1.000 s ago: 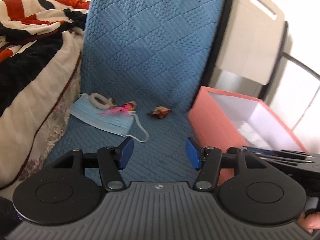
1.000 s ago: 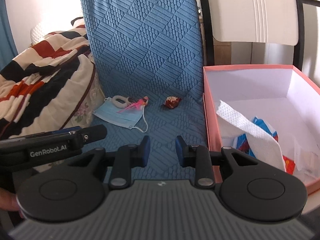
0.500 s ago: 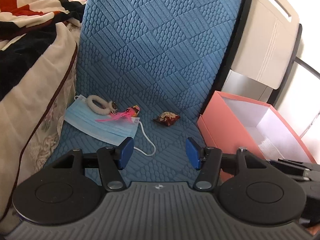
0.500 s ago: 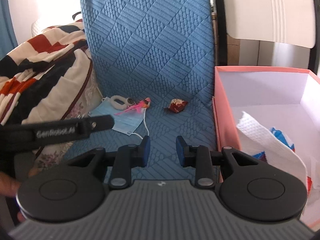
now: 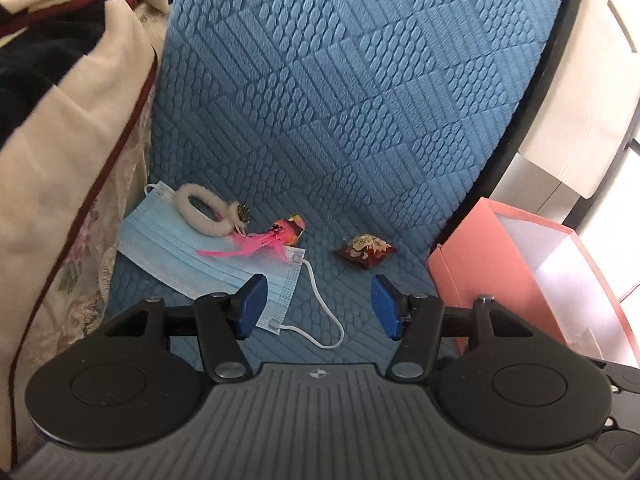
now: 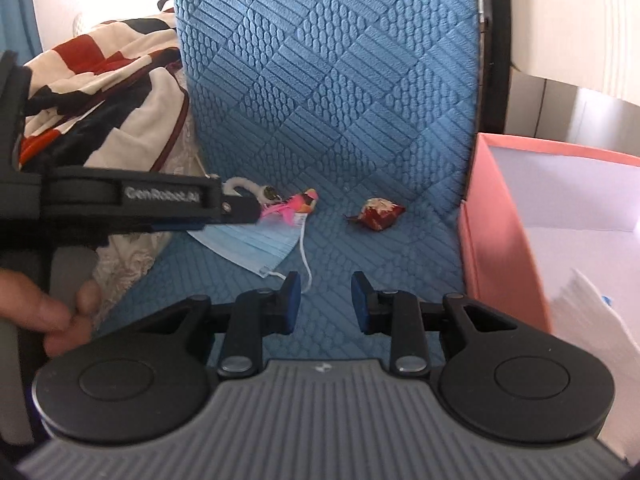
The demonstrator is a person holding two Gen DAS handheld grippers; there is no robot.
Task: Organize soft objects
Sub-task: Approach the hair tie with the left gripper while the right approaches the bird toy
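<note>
Blue quilted cushion (image 5: pixel 360 92) runs up and away, its textured squares catching the light. Four small soft things lie on its near, flat part.

Left side: a pale blue face mask (image 5: pixel 208 256) lies flat, one white ear loop trailing toward the near edge. On top of the mask's far corner sits a cream fluffy hair tie (image 5: pixel 202 210), with a small metal charm at its right end. Just right of that, touching the mask's edge, a pink feathered toy (image 5: pixel 276 238), feathers spread over the mask.

Middle: a small dark red patterned pouch (image 5: pixel 365 249), apart from the mask group, between it and the box.

Right: a pink cardboard box (image 5: pixel 472 280) with a white inside, standing just beside the cushion. From the right wrist view, white paper (image 6: pixel 592 312) shows inside it.

Far left: a rumpled blanket (image 6: pixel 100 76) in red, black and cream, bunched against the cushion.

Left tool (image 5: pixel 318 306): blue pads wide apart, nothing between them, hovering over the mask's near corner and ear loop.

Right tool (image 6: pixel 325 300): pads set narrower but with a clear gap, gripping nothing, over bare cushion near the box. A person's hand (image 6: pixel 48 312) shows at the left edge of this view, holding the left tool's handle.
</note>
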